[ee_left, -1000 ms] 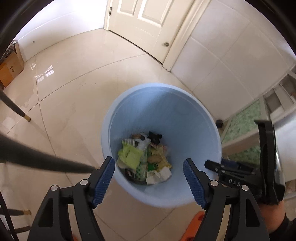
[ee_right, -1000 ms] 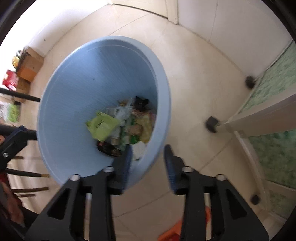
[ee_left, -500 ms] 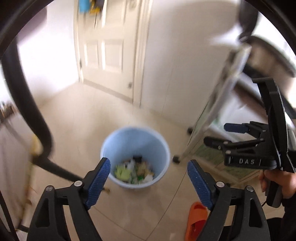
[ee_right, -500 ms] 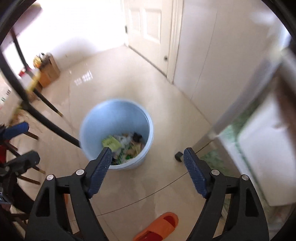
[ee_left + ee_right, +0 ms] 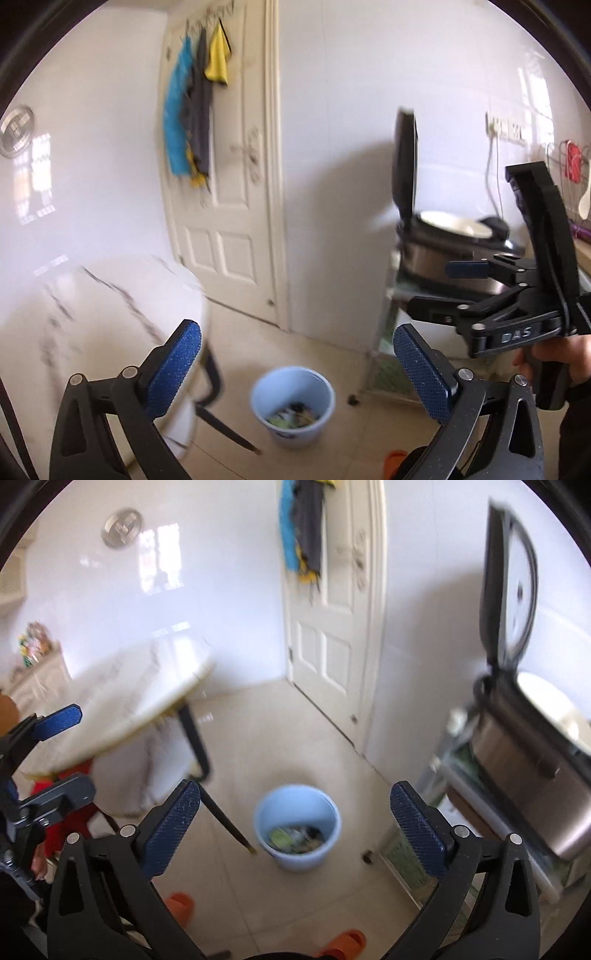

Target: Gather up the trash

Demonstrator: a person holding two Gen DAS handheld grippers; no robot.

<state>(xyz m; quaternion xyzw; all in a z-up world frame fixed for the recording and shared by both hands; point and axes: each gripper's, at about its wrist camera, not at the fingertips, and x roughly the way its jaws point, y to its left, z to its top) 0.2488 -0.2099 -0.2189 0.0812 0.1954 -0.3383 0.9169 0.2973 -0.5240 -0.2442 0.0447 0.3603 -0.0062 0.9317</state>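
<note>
Both grippers are high up and look down at the floor. The left gripper [image 5: 295, 369] has its jaws opening wide, and nothing is between them. The right gripper [image 5: 295, 823] has its jaws opening wide too, and it is also empty. The blue bin [image 5: 292, 405] stands on the tile floor, well below both grippers and out in front of them. In the right view the bin [image 5: 297, 827] sits right in the gap between the two blue pads. In the left view it sits low in the gap. So each gripper points down toward it. The trash [image 5: 295, 837] lies at the bottom of the bin, a small heap with a green piece in it. It is too blurry to tell each piece apart. The bin stands up straight, with its round mouth open to the top. The white table [image 5: 122, 709] is off to the left, and one dark table leg [image 5: 225, 819] slants down and ends just beside the bin. The cooker [image 5: 528, 738] with its lid up is on a stand to the right. I cannot see any loose trash on the floor or table here. Neither hand looks clearly nearer to the bin. I think the next move starts with finding more trash.
</note>
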